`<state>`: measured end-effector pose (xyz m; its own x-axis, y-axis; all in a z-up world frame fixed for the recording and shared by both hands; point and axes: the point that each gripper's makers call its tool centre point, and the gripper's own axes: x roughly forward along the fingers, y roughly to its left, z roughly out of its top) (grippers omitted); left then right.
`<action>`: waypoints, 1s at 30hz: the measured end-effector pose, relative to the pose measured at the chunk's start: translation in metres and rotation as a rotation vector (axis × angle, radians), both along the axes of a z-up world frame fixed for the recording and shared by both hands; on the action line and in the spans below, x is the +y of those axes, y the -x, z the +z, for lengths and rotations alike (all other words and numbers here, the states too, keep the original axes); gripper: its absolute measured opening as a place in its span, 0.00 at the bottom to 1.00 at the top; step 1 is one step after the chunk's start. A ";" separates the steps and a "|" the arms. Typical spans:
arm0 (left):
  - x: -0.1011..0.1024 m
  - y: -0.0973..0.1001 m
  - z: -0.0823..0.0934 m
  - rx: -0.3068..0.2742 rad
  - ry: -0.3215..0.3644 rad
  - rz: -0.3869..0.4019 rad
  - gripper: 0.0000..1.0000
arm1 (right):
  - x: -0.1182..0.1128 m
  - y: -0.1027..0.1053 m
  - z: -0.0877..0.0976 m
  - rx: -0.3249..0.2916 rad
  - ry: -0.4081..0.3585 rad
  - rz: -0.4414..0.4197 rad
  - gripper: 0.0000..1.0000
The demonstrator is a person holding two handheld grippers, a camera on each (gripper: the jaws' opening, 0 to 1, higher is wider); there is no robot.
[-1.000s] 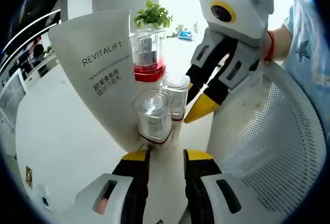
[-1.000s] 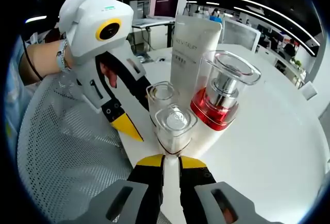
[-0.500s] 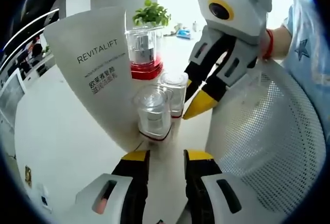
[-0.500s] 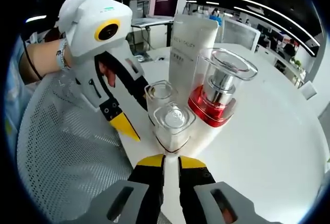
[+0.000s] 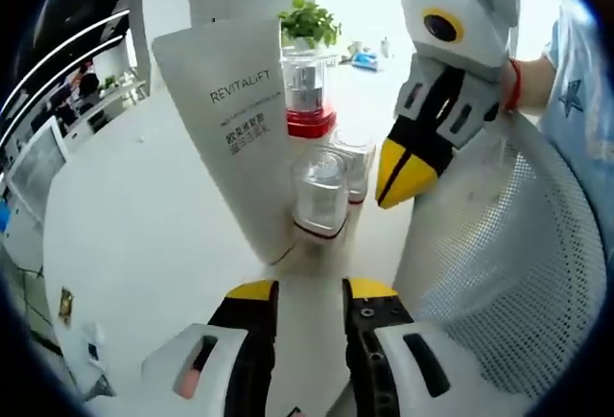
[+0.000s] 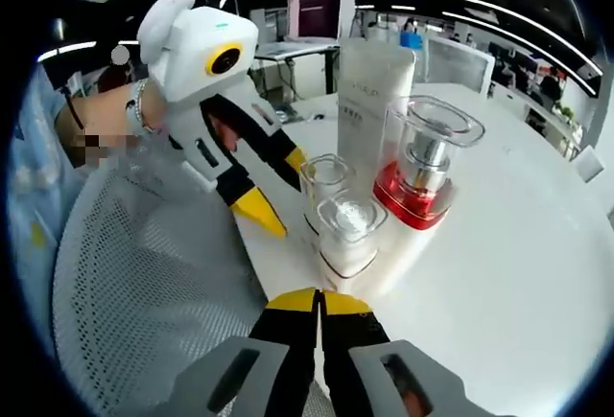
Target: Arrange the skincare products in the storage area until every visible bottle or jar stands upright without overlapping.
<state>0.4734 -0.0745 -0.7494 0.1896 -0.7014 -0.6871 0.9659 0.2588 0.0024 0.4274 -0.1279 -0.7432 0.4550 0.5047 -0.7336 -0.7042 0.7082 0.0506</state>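
On the white table (image 5: 134, 225) a white REVITALIFT tube (image 5: 238, 120) stands on its narrow end. Beside it are a tall clear bottle with a red base (image 5: 307, 91) and two small clear jars (image 5: 321, 192) (image 5: 357, 163), all upright and close together. My left gripper (image 5: 312, 292) is open just short of the nearer jar, with nothing between its fingers. The right gripper (image 5: 396, 175) comes in from the right with its yellow tips together beside the jars. In the right gripper view the tube (image 6: 374, 91), red-based bottle (image 6: 422, 173) and jars (image 6: 350, 230) (image 6: 326, 179) stand ahead of my shut right gripper (image 6: 318, 300). The left gripper (image 6: 276, 187) is open beside them.
A white mesh basket (image 5: 499, 244) (image 6: 144, 292) sits right beside the products, under both grippers. A potted plant (image 5: 309, 22) stands behind the bottles. Office desks and monitors (image 6: 317, 12) lie beyond the table. White tabletop (image 6: 508, 273) spreads to the far side.
Both grippers have drawn back a little from the cluster, so the products look smaller. The right gripper's narrow gap has shut. The products stand as before.
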 end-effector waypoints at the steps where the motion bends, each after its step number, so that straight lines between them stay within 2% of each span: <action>1: 0.001 -0.003 0.004 -0.003 0.012 0.016 0.23 | 0.004 0.002 0.002 0.004 -0.015 0.017 0.00; 3: 0.002 -0.009 0.017 0.009 0.074 0.073 0.22 | 0.011 0.004 0.006 0.002 -0.045 0.030 0.00; 5: 0.005 -0.014 0.033 0.007 0.147 0.113 0.22 | 0.019 0.005 0.011 -0.025 -0.066 0.064 0.00; 6: 0.011 -0.018 0.040 0.001 0.171 0.139 0.22 | 0.027 0.006 0.018 -0.044 -0.102 0.098 0.00; 8: 0.021 -0.021 0.048 -0.010 0.180 0.174 0.22 | 0.041 0.008 0.033 -0.090 -0.178 0.143 0.00; 9: 0.030 -0.024 0.053 -0.027 0.185 0.195 0.22 | 0.050 0.010 0.042 -0.108 -0.232 0.170 0.00; 12: 0.058 -0.029 0.061 -0.077 0.190 0.256 0.22 | 0.067 0.016 0.053 -0.096 -0.300 0.215 0.00; 13: 0.071 -0.033 0.063 -0.091 0.194 0.301 0.22 | 0.079 0.017 0.061 -0.074 -0.375 0.199 0.00; 15: 0.091 -0.039 0.067 -0.112 0.206 0.369 0.21 | 0.098 0.021 0.073 -0.039 -0.459 0.229 0.00; 17: 0.117 -0.047 0.070 -0.140 0.218 0.455 0.21 | 0.123 0.016 0.087 -0.055 -0.521 0.257 0.00; 20: 0.156 -0.057 0.066 -0.131 0.225 0.595 0.21 | 0.149 0.012 0.098 -0.064 -0.558 0.301 0.01; 22: 0.179 -0.062 0.061 -0.112 0.228 0.675 0.21 | 0.167 0.010 0.100 -0.040 -0.572 0.337 0.08; 24: 0.201 -0.066 0.058 -0.114 0.228 0.753 0.22 | 0.182 0.003 0.097 -0.031 -0.571 0.342 0.12; 28: 0.243 -0.075 0.050 -0.130 0.210 0.893 0.22 | 0.211 -0.013 0.085 -0.014 -0.545 0.350 0.13; 30: 0.261 -0.080 0.044 -0.128 0.199 0.956 0.23 | 0.223 -0.018 0.079 -0.008 -0.539 0.355 0.18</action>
